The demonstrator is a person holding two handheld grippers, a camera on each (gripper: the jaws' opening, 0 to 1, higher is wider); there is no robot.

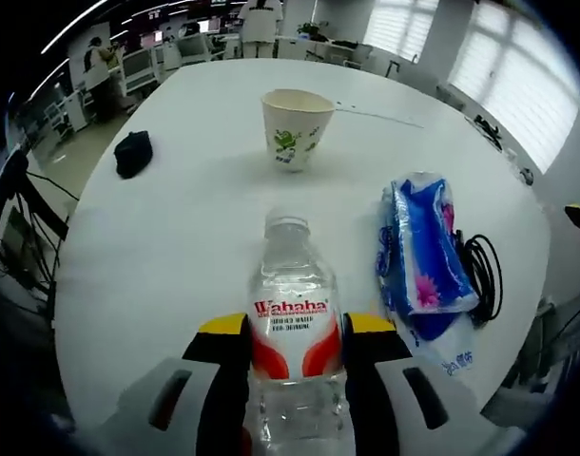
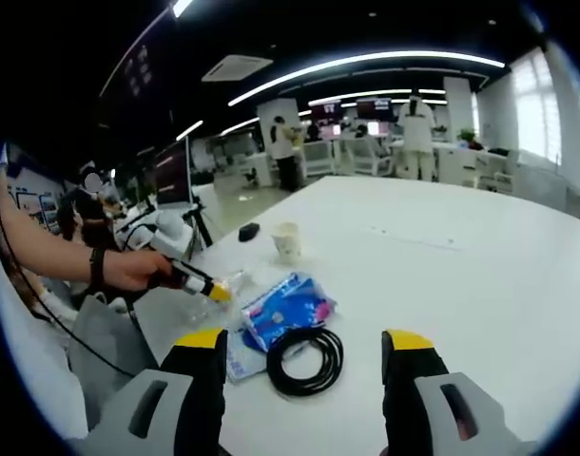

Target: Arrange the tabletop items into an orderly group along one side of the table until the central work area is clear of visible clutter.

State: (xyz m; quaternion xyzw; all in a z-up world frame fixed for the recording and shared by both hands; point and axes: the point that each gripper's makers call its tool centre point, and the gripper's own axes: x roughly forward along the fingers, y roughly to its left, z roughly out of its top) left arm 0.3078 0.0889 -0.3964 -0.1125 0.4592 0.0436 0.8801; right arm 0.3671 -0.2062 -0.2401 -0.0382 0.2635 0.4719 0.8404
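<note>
A clear Wahaha water bottle (image 1: 292, 332) with a red and white label stands between the jaws of my left gripper (image 1: 295, 328), which is shut on it. Beyond it a paper cup (image 1: 296, 127) with green print stands upright on the white table (image 1: 176, 237). A blue tissue pack (image 1: 421, 249) lies to the right, with a coiled black cable (image 1: 484, 268) beside it. My right gripper (image 2: 305, 340) is open above the cable coil (image 2: 305, 360), holding nothing. The tissue pack (image 2: 285, 309), cup (image 2: 287, 241) and left gripper (image 2: 197, 281) in a hand appear there too.
A small black object (image 1: 133, 152) lies near the table's left edge, also the dark object (image 2: 248, 231) beyond the cup. A thin line (image 1: 380, 116) lies behind the cup. The table (image 2: 461, 275) stretches wide to the right. People and desks stand in the background.
</note>
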